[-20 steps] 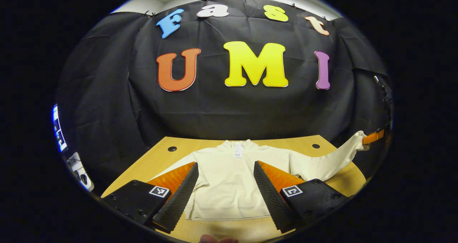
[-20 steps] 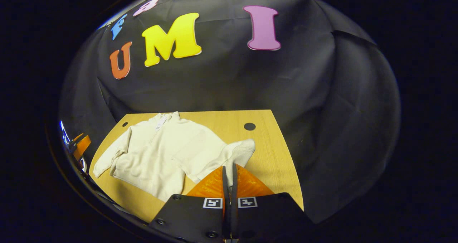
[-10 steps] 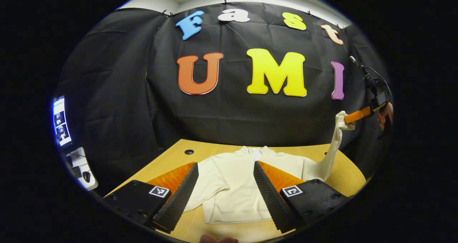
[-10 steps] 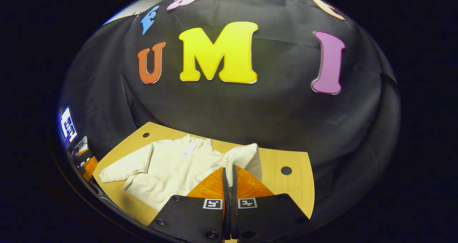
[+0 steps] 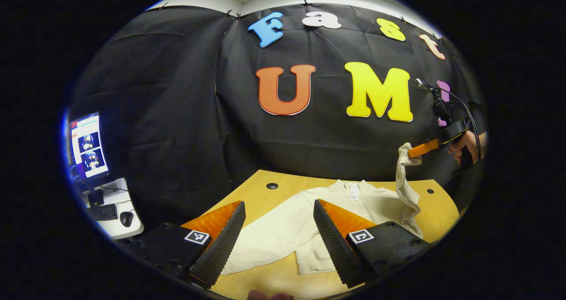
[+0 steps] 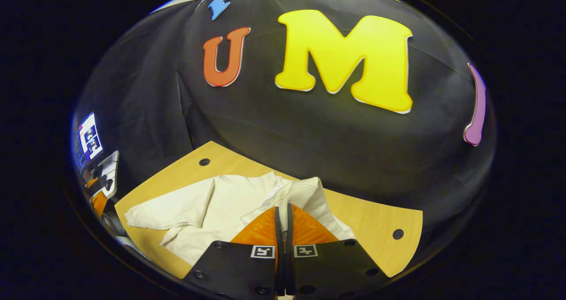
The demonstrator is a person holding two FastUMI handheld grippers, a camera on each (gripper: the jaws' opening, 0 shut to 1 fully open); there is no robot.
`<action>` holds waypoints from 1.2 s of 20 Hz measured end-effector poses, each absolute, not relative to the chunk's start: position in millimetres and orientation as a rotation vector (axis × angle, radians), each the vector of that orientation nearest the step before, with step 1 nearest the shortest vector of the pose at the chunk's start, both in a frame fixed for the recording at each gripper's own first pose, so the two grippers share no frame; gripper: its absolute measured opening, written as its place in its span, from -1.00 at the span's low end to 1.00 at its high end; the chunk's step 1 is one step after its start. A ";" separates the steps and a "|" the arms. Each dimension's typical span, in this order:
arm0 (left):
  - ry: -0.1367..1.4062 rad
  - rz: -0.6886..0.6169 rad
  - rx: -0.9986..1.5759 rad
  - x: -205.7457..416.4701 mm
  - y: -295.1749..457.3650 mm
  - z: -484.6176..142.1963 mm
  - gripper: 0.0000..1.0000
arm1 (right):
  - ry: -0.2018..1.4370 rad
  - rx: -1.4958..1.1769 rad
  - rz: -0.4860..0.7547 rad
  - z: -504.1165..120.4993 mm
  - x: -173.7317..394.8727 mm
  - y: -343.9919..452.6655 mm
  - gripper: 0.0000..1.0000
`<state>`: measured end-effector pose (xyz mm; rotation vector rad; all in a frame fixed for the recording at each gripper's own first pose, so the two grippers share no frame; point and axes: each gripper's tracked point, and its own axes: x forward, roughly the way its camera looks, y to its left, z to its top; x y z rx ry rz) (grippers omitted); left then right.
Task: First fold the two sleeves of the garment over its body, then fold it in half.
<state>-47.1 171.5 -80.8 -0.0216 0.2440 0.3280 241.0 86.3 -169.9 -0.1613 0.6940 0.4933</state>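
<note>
A cream garment point(image 5: 376, 200) lies on the wooden table point(image 5: 252, 194), collar toward the far wall. My right gripper point(image 6: 283, 208) is shut on the cuff of one sleeve point(image 6: 303, 189). In the left gripper view that right gripper point(image 5: 411, 152) holds the sleeve point(image 5: 403, 180) up in the air above the garment's right side, with a hand point(image 5: 468, 143) behind it. The other sleeve point(image 5: 265, 242) lies spread flat toward the near left. My left gripper point(image 5: 278, 202) hovers open above that sleeve, near the table's front, with nothing between its fingers.
A lit monitor point(image 5: 88, 145) and a small white side table point(image 5: 112, 214) with a keyboard and mouse stand at the left, beyond the table. The table has round cable holes point(image 5: 272, 186) near its far edge. Bare wood point(image 6: 376, 225) lies right of the garment.
My right gripper has lifted the sleeve off the table and carried it up and inward over the garment's side. The left gripper has shifted left, staying open.
</note>
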 end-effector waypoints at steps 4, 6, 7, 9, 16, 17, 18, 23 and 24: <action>0.244 0.331 -0.031 -49.3 180.8 -84.8 0.95 | 0.724 -0.179 0.542 -223.4 256.1 148.4 -0.99; 0.258 0.331 -0.053 -49.3 182.9 -88.8 0.95 | 0.742 -0.186 0.558 -250.9 264.6 176.7 -0.99; 0.254 0.330 -0.063 -49.3 184.6 -87.1 0.96 | 0.759 -0.181 0.571 -266.5 265.8 192.3 -1.00; 0.254 0.329 -0.084 -47.4 188.1 -90.8 0.95 | 0.785 -0.203 0.610 -293.7 263.0 222.0 -0.99; 0.318 0.372 -0.143 -55.2 215.6 -120.5 0.97 | 0.899 -0.247 0.568 -386.0 273.3 279.7 -0.99; 0.317 0.378 -0.131 -57.2 219.7 -120.7 0.96 | 0.896 -0.230 0.555 -389.2 275.9 283.5 -0.99; 0.318 0.382 -0.121 -58.2 222.1 -120.0 0.96 | 0.886 -0.205 0.557 -386.1 278.6 290.3 -0.96; 0.313 0.386 -0.116 -59.7 228.6 -121.1 0.96 | 0.813 -0.192 0.592 -364.5 281.8 310.4 -0.64; 0.315 0.382 -0.118 -57.8 228.6 -120.7 0.96 | 0.807 -0.182 0.616 -359.4 277.7 314.5 -0.65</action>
